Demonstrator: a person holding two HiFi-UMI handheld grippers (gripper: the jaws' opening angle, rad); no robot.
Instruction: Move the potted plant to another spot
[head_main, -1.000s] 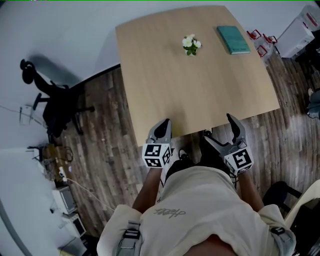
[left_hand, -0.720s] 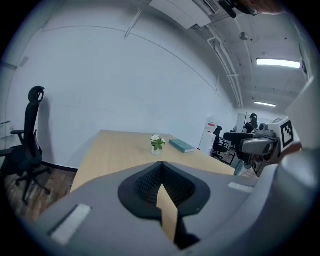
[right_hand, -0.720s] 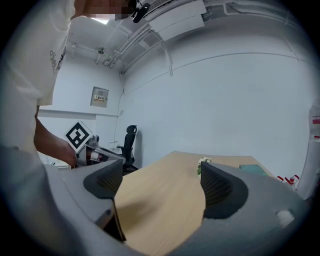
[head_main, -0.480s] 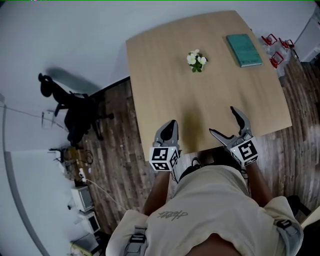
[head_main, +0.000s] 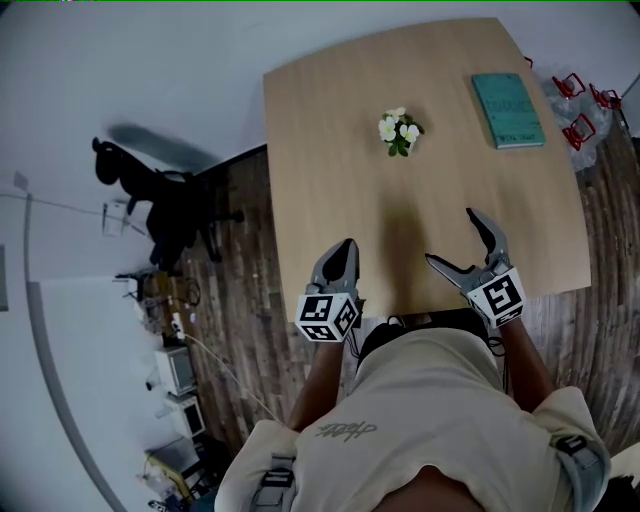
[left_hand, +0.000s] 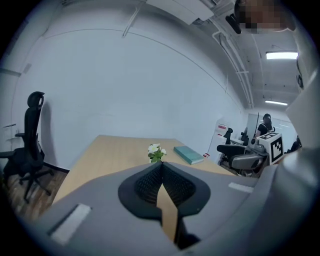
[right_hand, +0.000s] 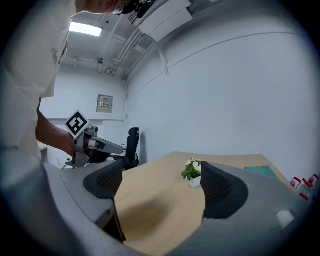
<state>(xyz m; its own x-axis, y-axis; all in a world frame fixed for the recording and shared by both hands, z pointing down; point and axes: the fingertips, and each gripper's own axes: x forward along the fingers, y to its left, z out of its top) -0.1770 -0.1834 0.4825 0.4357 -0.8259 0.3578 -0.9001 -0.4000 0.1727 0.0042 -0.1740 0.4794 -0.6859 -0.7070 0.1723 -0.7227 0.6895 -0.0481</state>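
Observation:
A small potted plant (head_main: 400, 131) with white flowers and green leaves stands on the far middle of the light wooden table (head_main: 330, 180); it also shows as the plant (left_hand: 156, 152) in the left gripper view and the plant (right_hand: 192, 171) in the right gripper view. My left gripper (head_main: 340, 256) hovers over the table's near edge, jaws pressed together, holding nothing. My right gripper (head_main: 458, 240) is held over the near right part of the table, jaws spread wide and empty. Both are well short of the plant.
A teal book (head_main: 508, 109) lies on the table's far right. A black office chair (head_main: 170, 205) stands on the wood floor left of the table. Red items (head_main: 580, 105) sit beyond the right edge. A white wall lies behind the table.
The view has shifted and both grippers have come forward over the table's near edge, closer to the plant. The plant and book have not moved on the table.

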